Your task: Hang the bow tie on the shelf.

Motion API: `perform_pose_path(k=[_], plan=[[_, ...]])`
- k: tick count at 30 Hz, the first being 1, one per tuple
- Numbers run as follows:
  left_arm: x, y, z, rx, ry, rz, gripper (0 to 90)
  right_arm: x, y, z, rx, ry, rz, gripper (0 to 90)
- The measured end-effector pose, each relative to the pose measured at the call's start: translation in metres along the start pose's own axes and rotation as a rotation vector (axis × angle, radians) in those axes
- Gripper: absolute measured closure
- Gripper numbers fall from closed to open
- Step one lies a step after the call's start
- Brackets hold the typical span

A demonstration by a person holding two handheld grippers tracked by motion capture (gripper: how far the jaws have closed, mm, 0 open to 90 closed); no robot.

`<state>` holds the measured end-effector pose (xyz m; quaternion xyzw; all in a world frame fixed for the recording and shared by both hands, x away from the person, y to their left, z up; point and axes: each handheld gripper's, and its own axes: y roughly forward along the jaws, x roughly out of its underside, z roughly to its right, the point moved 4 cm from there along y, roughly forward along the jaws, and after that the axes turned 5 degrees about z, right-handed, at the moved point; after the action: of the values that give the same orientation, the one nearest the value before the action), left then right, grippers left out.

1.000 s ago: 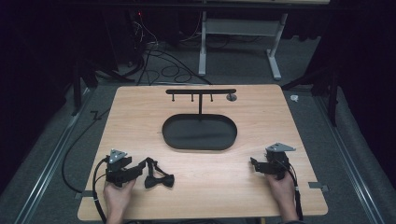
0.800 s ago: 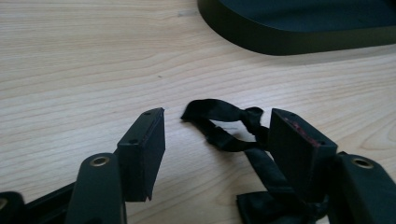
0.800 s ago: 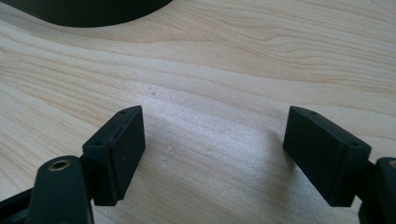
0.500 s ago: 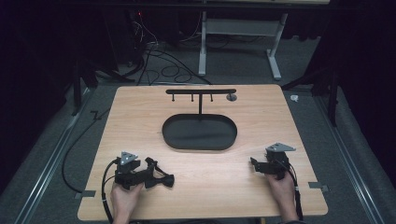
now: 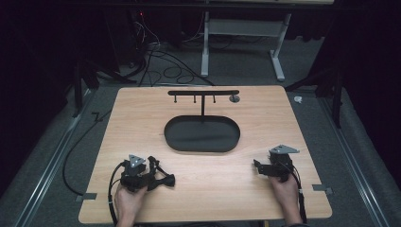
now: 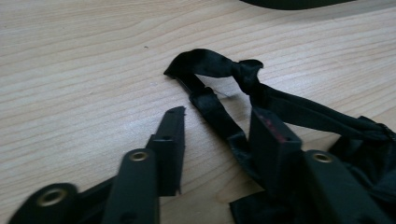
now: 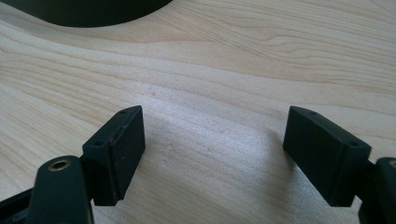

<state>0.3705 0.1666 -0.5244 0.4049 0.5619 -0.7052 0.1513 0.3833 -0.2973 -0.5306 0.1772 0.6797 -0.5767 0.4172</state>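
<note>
Down at the near left of the pale wooden table [image 5: 283, 109], the left gripper [image 6: 217, 140] straddles a black fabric bow tie's strap [image 6: 212, 109], jaws apart, seemingly ready to pinch; the right gripper [image 7: 212, 156] rests spread wide, holding nothing.

High view overlooks the table [image 5: 208, 189]; gripper views skim it closely.

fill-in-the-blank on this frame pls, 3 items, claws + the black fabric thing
1. The left claw straddles a strap of the black bow tie with its jaws ____.
2. The bow tie lies on the wooden ____.
3. Between the open jaws of the right claw there is only bare ____.
Missing words: open; table; wood
</note>
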Motion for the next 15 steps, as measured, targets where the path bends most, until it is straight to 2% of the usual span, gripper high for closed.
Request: perform_pose_path(k=[1,8,15], plan=[[0.0001,0.0001,0.0007,-0.015,0.024,0.001,65.2,0.0000,0.0000,0.0000,0.000,-0.001,0.000,21.9],[-0.0009,0.0005,0.0005,-0.009,0.037,-0.004,85.1,0.0000,0.0000,0.0000,0.000,0.000,0.000,21.9],[-0.0004,-0.0005,-0.0028,0.012,0.017,0.009,89.1,0.0000,0.0000,0.0000,0.000,0.000,0.000,21.9]])
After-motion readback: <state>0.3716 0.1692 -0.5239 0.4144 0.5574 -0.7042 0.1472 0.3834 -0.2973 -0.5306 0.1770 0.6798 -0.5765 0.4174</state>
